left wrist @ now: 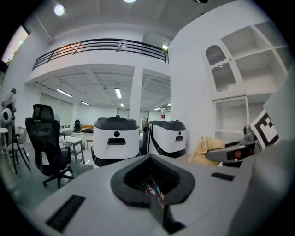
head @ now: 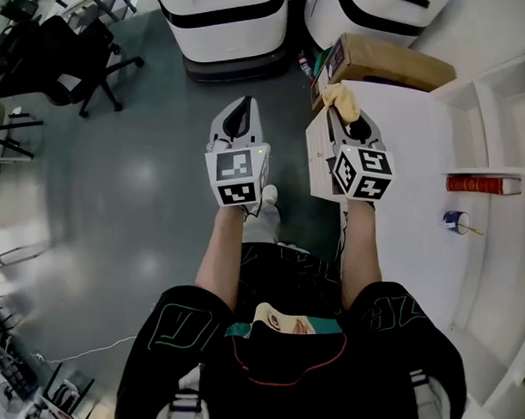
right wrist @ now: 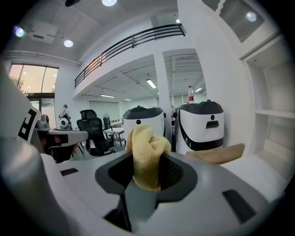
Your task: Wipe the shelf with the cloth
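At 10 o'clock in the head view a black office chair (head: 64, 52) stands on the grey floor (head: 141, 183). The left gripper (head: 244, 106) is held over that floor just left of centre, pointing toward 12 o'clock; its own view shows the jaws closed together with nothing between them. At 12 o'clock, 2 white machines (head: 226, 25) with black bands stand side by side.

Just right of centre, the right gripper (head: 349, 124) also points toward 12 o'clock, and its jaws are clamped on the yellow cloth (head: 341, 99), which bunches out beyond the tips. Gripper and cloth are over the left edge of the white shelf (head: 415, 156), which fills the view from 1 to 4 o'clock. Whether the cloth touches the surface cannot be told. A brown cardboard box (head: 386, 62) lies at 1 o'clock just past the cloth. At 3 o'clock a red book (head: 483, 185) lies in 1 compartment, and a blue roll (head: 456, 221) sits nearby, toward 4 o'clock.
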Motion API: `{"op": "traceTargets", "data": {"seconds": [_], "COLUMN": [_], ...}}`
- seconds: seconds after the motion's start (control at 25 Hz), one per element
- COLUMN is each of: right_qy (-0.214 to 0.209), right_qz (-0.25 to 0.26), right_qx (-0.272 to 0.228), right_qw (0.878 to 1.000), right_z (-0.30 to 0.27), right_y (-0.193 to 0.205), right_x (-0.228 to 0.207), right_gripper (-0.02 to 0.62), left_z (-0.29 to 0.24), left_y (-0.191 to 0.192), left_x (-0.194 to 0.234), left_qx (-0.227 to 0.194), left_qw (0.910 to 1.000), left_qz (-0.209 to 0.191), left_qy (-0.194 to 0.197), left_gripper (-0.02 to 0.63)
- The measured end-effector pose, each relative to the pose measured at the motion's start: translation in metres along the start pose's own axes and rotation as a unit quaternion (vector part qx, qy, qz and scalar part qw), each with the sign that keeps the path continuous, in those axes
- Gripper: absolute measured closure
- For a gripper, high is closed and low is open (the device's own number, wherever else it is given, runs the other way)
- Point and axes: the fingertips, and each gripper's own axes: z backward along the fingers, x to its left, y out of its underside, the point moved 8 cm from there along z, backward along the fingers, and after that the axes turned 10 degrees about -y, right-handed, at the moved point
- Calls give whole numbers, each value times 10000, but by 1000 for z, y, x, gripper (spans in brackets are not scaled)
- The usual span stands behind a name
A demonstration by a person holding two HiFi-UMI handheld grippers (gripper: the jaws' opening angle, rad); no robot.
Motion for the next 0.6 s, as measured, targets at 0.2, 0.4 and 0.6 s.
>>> {"op": "traceTargets", "data": {"seconds": [0.2,0.4,0.6], "right_qy": [37,438,1331], "right_qz": [91,45,-207], "right_qx": [70,32,-160], "right_qw": [9999,9990,9908], "right_z": [-41,-37,12], "right_y": [-18,-26,-26], "right_x": [2,-17,-62], "right_gripper": [460,460,460], "left_z": [-40,-74,-99], "left_y": [-10,-26,-44], "left_x": [30,21,-49], "left_qx": [24,-4,-120], "left_qw": [10000,9996,9929], "left_qz": [89,104,-70], "left_qy": [-23,261,1179], "left_gripper": [609,607,608]}}
